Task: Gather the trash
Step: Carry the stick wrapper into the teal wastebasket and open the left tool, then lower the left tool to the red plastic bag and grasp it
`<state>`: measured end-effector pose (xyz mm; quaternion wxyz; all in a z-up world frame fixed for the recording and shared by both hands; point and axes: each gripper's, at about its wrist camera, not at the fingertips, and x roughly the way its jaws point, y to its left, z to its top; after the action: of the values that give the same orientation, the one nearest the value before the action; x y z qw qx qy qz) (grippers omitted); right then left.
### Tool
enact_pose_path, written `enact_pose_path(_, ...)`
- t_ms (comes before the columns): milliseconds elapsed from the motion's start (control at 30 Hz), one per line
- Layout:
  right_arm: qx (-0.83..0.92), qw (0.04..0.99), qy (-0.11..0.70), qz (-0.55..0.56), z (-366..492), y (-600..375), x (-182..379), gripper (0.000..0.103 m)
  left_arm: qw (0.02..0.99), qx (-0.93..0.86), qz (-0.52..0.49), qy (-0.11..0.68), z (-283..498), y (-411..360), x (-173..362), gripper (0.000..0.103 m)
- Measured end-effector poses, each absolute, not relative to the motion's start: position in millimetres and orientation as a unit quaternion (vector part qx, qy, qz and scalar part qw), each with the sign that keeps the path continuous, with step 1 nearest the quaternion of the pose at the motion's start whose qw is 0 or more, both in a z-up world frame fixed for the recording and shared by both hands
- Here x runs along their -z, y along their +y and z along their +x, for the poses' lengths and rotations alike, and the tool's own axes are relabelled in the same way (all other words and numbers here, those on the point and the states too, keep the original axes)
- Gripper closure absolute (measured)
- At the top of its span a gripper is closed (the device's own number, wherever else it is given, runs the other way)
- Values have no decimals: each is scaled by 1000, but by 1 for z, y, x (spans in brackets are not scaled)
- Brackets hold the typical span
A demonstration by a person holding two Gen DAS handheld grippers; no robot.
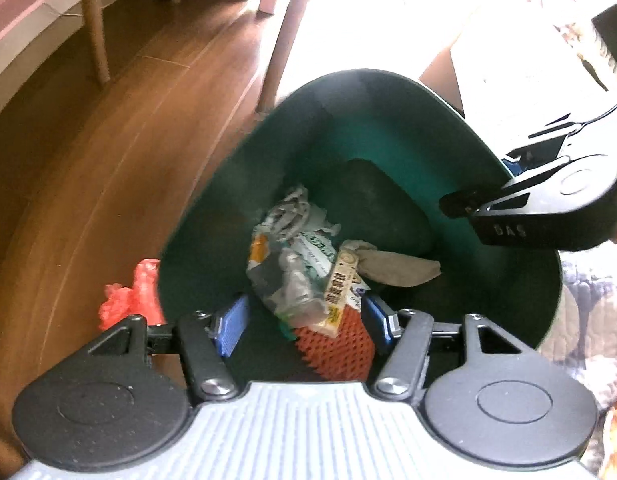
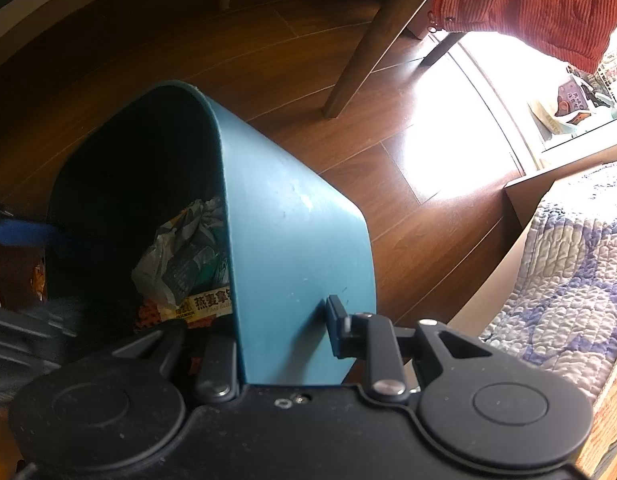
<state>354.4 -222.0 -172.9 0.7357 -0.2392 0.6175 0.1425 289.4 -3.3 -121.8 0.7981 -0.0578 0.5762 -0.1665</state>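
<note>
- Left gripper (image 1: 304,322) hangs over the mouth of the teal bin (image 1: 388,136), its blue pads spread apart with nothing pinched between them; only the heap of rubbish lies below the gap.
- Left of that gripper, a crumpled red plastic bag (image 1: 134,300) lies on the wooden floor (image 1: 108,140), just outside the bin's wall and touching it or nearly so.
- Inside the bin, the trash sits on the bottom: a crinkled grey-white wrapper (image 1: 288,248), a yellow printed packet (image 1: 340,288) leaning across it, an orange netted piece (image 1: 340,348) under the packet's lower end, and a dull brown scrap (image 1: 396,268) to the right.
- Further right, the right gripper (image 2: 284,332) is clamped on the bin's wall: in its own view one finger goes inside the rim and the other finger's pad (image 2: 336,320) presses flat on the blue outer face, so the bin is grasped at its edge.
- In the left wrist view that same gripper (image 1: 460,204) reaches in from the right, its dark tip at the rim.
- Wooden chair legs (image 1: 284,40) stand on the floor beyond the bin.
- At the far right of the right wrist view, a quilted blue-and-white cover (image 2: 568,272) drapes down near the floor, and an orange ribbed cloth (image 2: 528,0) hangs above.
</note>
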Motion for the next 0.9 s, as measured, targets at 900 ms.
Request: enact_pose_path(900,-149,681,684,-213,374,-259,183,78,711,-34,-214,669,335,135,298,23)
